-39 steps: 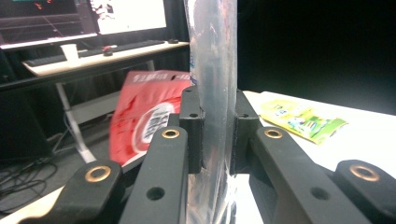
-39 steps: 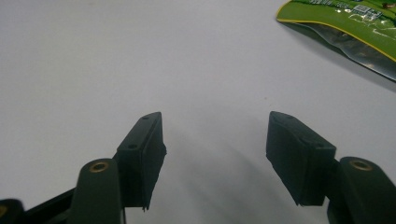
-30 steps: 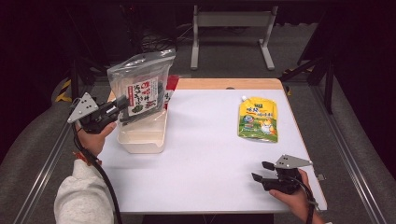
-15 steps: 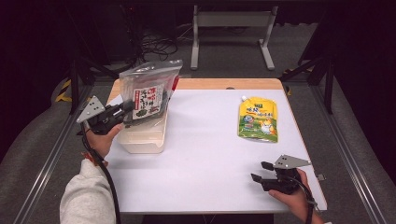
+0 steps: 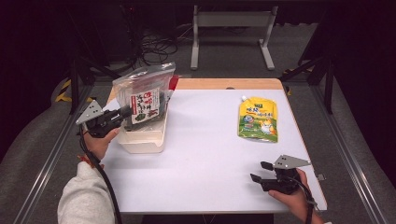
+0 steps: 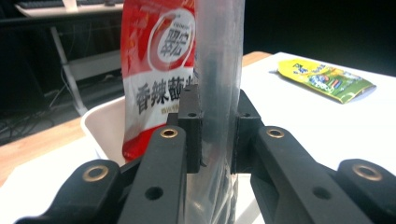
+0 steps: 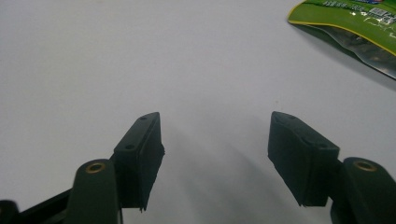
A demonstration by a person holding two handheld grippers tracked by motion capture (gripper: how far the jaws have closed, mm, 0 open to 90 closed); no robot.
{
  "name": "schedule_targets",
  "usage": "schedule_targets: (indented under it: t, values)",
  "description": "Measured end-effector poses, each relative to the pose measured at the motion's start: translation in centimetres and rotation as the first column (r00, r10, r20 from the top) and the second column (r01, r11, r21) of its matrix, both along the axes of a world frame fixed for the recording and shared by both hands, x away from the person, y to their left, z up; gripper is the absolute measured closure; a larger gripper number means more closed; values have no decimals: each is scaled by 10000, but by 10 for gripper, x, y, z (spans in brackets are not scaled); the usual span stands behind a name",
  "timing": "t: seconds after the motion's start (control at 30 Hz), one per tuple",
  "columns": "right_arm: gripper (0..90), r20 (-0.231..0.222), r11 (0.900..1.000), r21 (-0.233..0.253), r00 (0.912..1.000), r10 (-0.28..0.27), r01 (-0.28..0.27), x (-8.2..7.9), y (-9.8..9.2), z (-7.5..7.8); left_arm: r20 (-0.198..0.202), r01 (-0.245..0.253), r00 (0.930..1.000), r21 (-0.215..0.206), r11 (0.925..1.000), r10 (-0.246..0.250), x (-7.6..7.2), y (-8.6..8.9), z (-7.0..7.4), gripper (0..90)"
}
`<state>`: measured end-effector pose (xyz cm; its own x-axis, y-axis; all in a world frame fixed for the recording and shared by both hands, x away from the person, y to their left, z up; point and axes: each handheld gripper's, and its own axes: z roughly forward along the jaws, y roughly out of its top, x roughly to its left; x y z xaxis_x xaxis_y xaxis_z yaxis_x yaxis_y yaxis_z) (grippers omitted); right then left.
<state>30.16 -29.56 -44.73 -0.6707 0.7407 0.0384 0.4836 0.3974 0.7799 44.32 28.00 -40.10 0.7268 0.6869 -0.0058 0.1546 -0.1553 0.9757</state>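
My left gripper (image 5: 127, 112) is shut on a clear plastic bag (image 5: 145, 95) with a dark snack and a red-and-white label, held upright over a white bin (image 5: 142, 139) at the table's left. In the left gripper view the clear bag (image 6: 219, 60) stands edge-on between my jaws, and a red pouch (image 6: 156, 70) stands behind it in the white bin (image 6: 100, 121). A yellow-green spouted pouch (image 5: 258, 119) lies flat at the right. My right gripper (image 5: 260, 171) rests open near the front right edge, jaws wide apart (image 7: 215, 154) over bare tabletop.
The white table (image 5: 210, 154) has a wooden strip along its far edge. The yellow-green pouch (image 7: 345, 18) shows at the top right of the right gripper view. Metal rails run along both sides of the table, and a stand and cables lie on the floor beyond.
My left gripper has lowered the clear bag down toward the white bin and drawn back slightly toward me. The right gripper has stayed put.
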Motion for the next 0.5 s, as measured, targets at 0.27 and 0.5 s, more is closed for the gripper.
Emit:
schedule_targets:
  t: [0.27, 0.5]
  values:
    - [353, 70, 10000, 18, 10000, -5, 5, 1, 0, 1, -261, -198, 9995, 131, 9997, 201, -3, 1, -3, 789]
    - [354, 146, 10000, -36, 9999, 58, -58, 2, 1, 3, -383, -401, 9985, 15, 9992, 401, -3, 1, -6, 784]
